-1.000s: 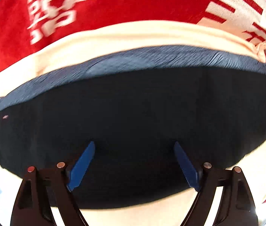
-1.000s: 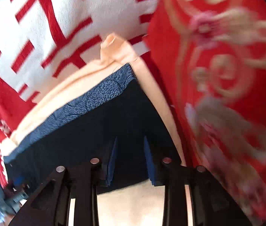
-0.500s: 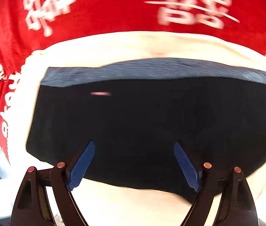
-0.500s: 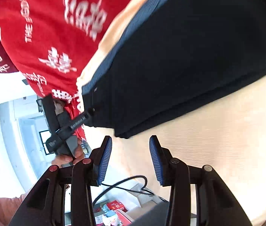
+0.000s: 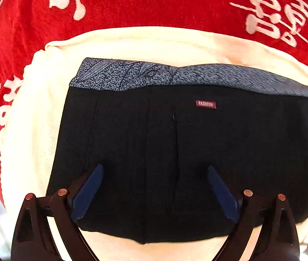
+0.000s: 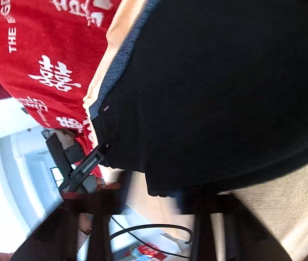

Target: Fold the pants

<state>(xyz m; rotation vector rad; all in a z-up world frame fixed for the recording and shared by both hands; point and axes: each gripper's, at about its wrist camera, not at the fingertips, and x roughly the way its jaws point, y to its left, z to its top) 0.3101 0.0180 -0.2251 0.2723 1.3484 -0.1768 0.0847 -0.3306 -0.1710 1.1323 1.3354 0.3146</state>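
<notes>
Here the left gripper [image 5: 154, 187] hangs over the folded pants [image 5: 175, 152], its blue fingers [image 5: 87, 192] spread wide and opening further, nothing pinched between them, the dark cloth lying under them. In the right wrist view the right gripper [image 6: 154, 198] is a dark blur at the lower centre of the frame; its fingers are closing to almost shut right at the near hem of the pants [image 6: 219, 87], and whether cloth is caught between them cannot be told.

The garment lies as a compact black rectangle on a cream cloth [image 5: 132, 43] spread over a red blanket [image 5: 164, 2] with white lettering, its speckled grey-blue waistband [image 5: 175, 76] along the top edge and a small red label [image 5: 205, 104] just below it. At the left of the right wrist view, the other tool [image 6: 82, 167] and the hand [image 6: 66, 139] holding it reach the corner of the pants.

By the look of it, the step in hand is picking up the near edge for a further fold. The next move calls for both sets of fingers to grip the near hem through all layers, then carry it evenly toward the waistband without dragging the stack across the cream cloth.
</notes>
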